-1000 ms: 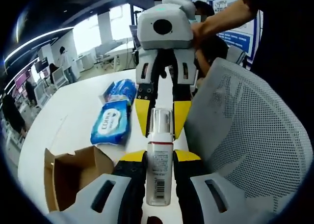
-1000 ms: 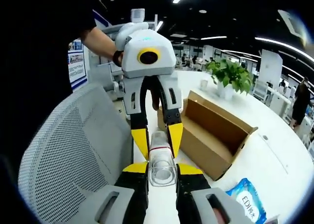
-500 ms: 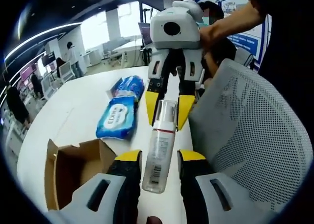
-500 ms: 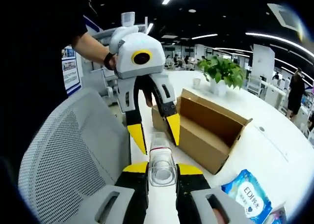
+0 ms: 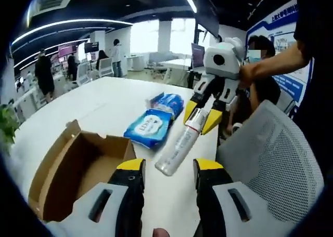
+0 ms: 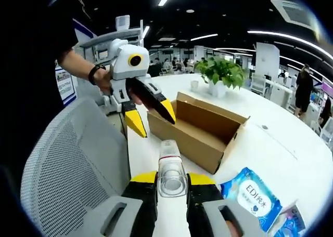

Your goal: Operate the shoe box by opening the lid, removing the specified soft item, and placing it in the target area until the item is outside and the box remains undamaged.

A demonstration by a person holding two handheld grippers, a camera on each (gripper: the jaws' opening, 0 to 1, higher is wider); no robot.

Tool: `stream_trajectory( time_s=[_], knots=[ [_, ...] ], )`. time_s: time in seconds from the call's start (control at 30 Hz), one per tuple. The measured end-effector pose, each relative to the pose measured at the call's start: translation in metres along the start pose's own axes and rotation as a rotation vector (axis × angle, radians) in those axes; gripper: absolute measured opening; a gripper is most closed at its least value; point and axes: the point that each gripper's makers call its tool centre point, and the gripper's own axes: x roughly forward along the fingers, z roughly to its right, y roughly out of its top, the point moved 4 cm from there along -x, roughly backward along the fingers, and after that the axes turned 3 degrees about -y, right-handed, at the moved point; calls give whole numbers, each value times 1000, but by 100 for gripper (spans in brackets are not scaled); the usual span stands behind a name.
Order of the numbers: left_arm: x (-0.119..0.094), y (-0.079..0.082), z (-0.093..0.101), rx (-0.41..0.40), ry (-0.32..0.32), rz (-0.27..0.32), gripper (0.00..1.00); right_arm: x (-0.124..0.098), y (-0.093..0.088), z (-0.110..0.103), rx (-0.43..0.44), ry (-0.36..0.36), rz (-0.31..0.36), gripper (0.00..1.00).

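Now the right gripper (image 6: 171, 179) is closed on the cap end of the clear bottle (image 5: 178, 146), carrying it alone above the white table (image 5: 99, 99). The left gripper (image 5: 164, 167) has its jaws apart, holding nothing, beside the open cardboard shoe box (image 6: 195, 130), probably making room; wet wipes pack (image 5: 150, 128) lies near

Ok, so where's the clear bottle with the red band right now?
The bottle is clamped cap-end in the right tool, held in the air above the white table, with the open cardboard box beside it and the wet-wipe packs just beyond in the left gripper view.
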Motion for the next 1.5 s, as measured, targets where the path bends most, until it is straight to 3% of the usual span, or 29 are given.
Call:
stream_trajectory(
  time_s=[0.13,0.3,0.37,0.77,1.0,1.3,1.4,1.5],
  knots=[
    [-7,-6,-10,-28,69,13,38,-7,-1,8,13,-14,-2,16],
    [-12,-16,-18,-139,162,56,37,-14,0,17,15,-29,-12,16],
    [-14,-18,-19,-145,184,56,37,-17,-1,25,16,-32,-14,16],
    [-18,-26,-23,-217,255,87,37,-32,14,66,61,-68,21,16],
    [-18,-33,-19,-224,285,82,36,-37,18,89,57,-79,3,16],
    [-16,-32,-17,-206,290,79,37,-39,19,131,21,-103,-75,16],
    [-18,-31,-17,-204,290,83,37,-39,16,149,-45,-98,-158,16],
    [-19,-31,-18,-204,294,84,37,-38,20,162,-80,-100,-190,16]
  ],
)
